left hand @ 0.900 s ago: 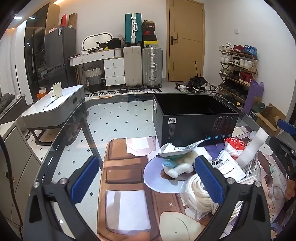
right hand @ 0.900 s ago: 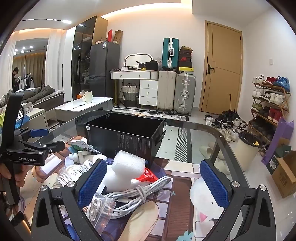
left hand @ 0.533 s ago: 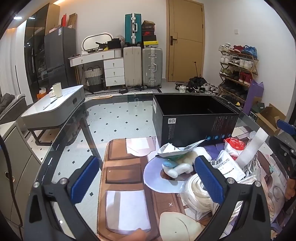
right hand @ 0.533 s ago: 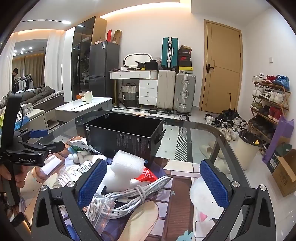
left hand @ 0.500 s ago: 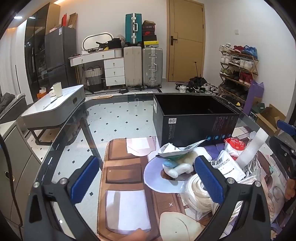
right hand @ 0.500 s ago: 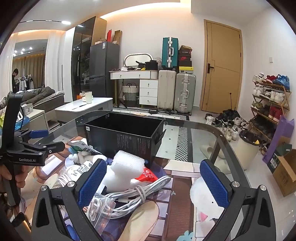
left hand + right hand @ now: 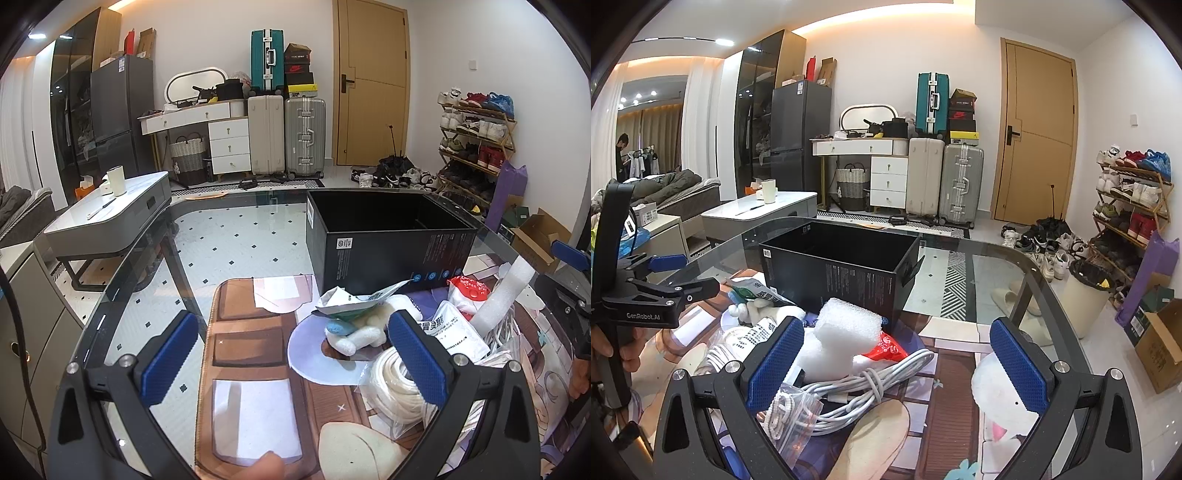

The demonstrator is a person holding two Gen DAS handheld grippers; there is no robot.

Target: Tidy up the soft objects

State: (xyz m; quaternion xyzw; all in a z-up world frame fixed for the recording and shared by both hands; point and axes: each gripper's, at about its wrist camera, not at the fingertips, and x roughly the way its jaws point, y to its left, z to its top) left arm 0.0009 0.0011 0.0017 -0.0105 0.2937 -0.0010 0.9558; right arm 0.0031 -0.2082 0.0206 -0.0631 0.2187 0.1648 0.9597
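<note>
Foam block atop tangled white cable; both grippers' jaws wide apart, empty; lifting risks snagging cable, missing black box.

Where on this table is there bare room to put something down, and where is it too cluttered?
Free: the bare glass table left of the black box, the brown mat near the left gripper, and the glass right of the box, beyond the right gripper. Crowded: in front of the box, around the foam block and white cable bundle.
</note>
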